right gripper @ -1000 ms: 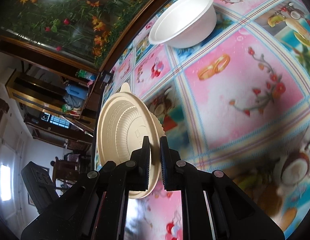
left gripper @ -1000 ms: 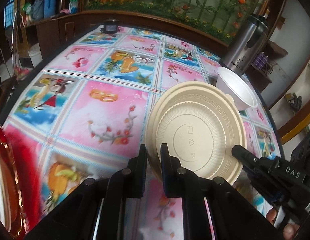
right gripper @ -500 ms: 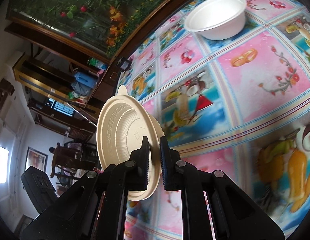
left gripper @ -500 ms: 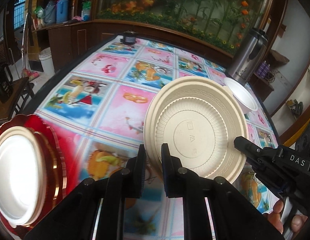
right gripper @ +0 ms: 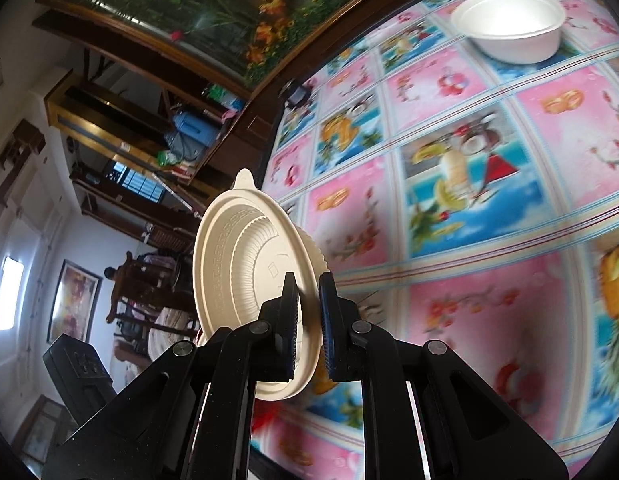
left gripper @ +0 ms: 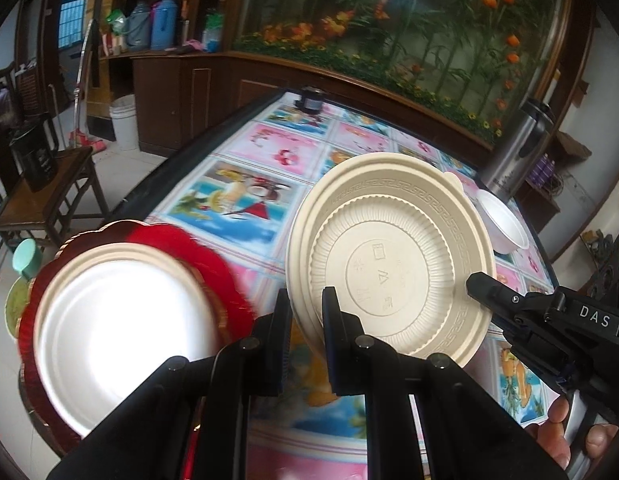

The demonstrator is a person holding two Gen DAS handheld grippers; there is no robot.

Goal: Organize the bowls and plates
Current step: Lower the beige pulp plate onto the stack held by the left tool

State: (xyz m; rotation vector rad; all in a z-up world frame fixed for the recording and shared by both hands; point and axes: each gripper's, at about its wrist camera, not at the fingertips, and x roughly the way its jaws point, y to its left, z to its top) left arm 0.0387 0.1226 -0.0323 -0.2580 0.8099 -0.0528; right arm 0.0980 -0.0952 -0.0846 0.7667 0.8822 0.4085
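A: Swinging left, the cream plate (left gripper: 389, 256) now hangs beside the white plate (left gripper: 117, 316) on the red charger (left gripper: 197, 248), where a second ago only tablecloth lay under it.

B: Who holds it?

A: Both. The left gripper (left gripper: 305, 320) has its jaws nearly shut on the near rim; the right gripper (right gripper: 308, 320) pinches the opposite rim just as narrowly. The plate is tilted up on edge, off the table (left gripper: 269, 152).

B: So the stack is the likely target?

A: I judge so; it needs levelling first.

B: Room?

A: The charger sits near the table's left edge, so little margin there. The white bowl (right gripper: 509, 28) and steel flask (left gripper: 517, 148) stand well apart, far right.
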